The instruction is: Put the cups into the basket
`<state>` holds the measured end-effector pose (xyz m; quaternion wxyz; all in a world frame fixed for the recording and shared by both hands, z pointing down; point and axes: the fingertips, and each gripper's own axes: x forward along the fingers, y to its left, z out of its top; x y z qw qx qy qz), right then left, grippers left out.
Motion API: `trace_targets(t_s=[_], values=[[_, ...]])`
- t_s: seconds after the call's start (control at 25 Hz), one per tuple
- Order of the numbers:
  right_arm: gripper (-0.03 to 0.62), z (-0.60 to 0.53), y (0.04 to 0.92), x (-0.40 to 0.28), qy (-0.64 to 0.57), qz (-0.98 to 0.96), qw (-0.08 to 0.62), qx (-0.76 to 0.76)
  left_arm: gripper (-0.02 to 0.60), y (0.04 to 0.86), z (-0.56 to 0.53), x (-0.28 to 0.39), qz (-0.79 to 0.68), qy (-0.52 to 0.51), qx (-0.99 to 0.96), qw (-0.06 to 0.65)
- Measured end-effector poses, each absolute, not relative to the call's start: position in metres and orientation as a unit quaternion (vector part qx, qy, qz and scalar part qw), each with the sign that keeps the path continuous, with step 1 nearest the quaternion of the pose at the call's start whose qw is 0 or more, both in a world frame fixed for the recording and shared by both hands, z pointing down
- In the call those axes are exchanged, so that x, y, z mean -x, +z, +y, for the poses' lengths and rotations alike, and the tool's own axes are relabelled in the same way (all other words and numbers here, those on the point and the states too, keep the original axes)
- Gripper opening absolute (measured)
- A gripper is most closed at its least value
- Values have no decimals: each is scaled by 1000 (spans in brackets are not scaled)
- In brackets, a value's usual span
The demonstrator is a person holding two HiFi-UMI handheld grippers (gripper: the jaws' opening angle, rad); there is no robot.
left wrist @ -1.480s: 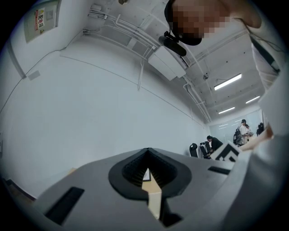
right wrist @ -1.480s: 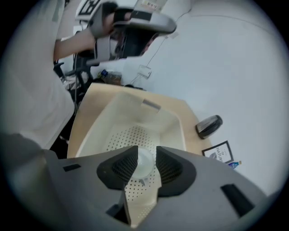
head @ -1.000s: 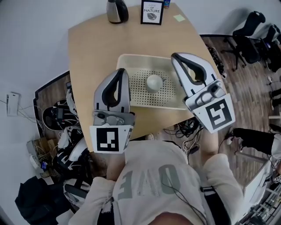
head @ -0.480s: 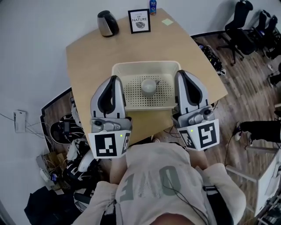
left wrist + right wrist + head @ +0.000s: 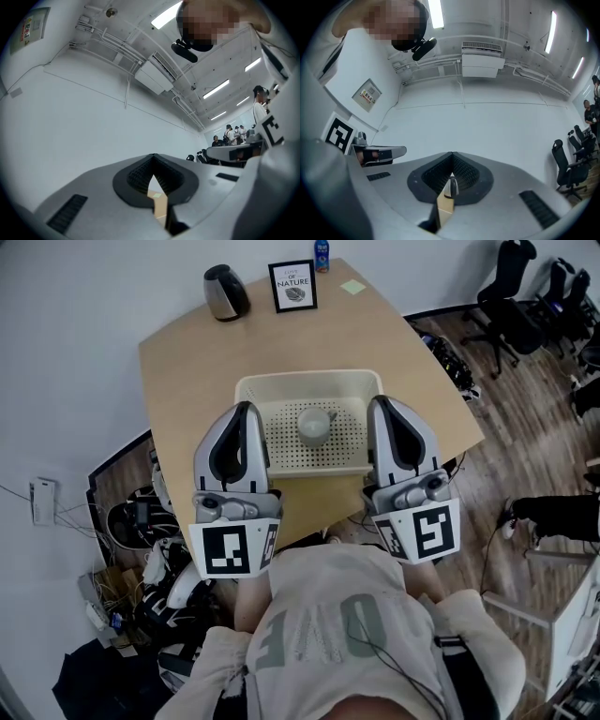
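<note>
At the table's near edge, seen from above: cream perforated basket (image 5: 251, 390) sits on the tan table (image 5: 187, 362), roughly mid-table.

- One pale cup (image 5: 316, 425) lies inside the basket, about centre of the perforated floor, handle toward 2 o'clock. It touches neither gripper. Cannot tell whether it sits mouth up.
- Left gripper (image 5: 245, 407): jaws pressed together, nothing between them. Tip at the basket's 9 o'clock, over the left rim; body runs back toward 6 o'clock.
- Right gripper (image 5: 378, 400): jaws pressed together, nothing pinched. Tip at the basket's 3 o'clock, by the right rim.
- Both grippers point toward 12 o'clock, roughly parallel, with the basket between them. Each gripper view looks up at the white wall and ceiling lights, with only a sliver of table showing through the closed jaws.
- Far end of table: dark kettle (image 5: 225, 292) at the basket's 11 o'clock, framed sign (image 5: 292, 285) at 12 o'clock, yellow note (image 5: 353, 286) at 1 o'clock.
- Office chairs (image 5: 511, 277) stand on the floor well off at 2 o'clock.
</note>
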<state>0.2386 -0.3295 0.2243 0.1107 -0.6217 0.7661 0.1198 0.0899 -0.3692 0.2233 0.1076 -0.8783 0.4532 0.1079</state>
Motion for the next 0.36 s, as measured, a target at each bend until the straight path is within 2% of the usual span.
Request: trace_targets(t_s=[0.36], values=[[-2,-335,228,-238,124,771,93,618,8,224,-374,-96,447,106,882,106]])
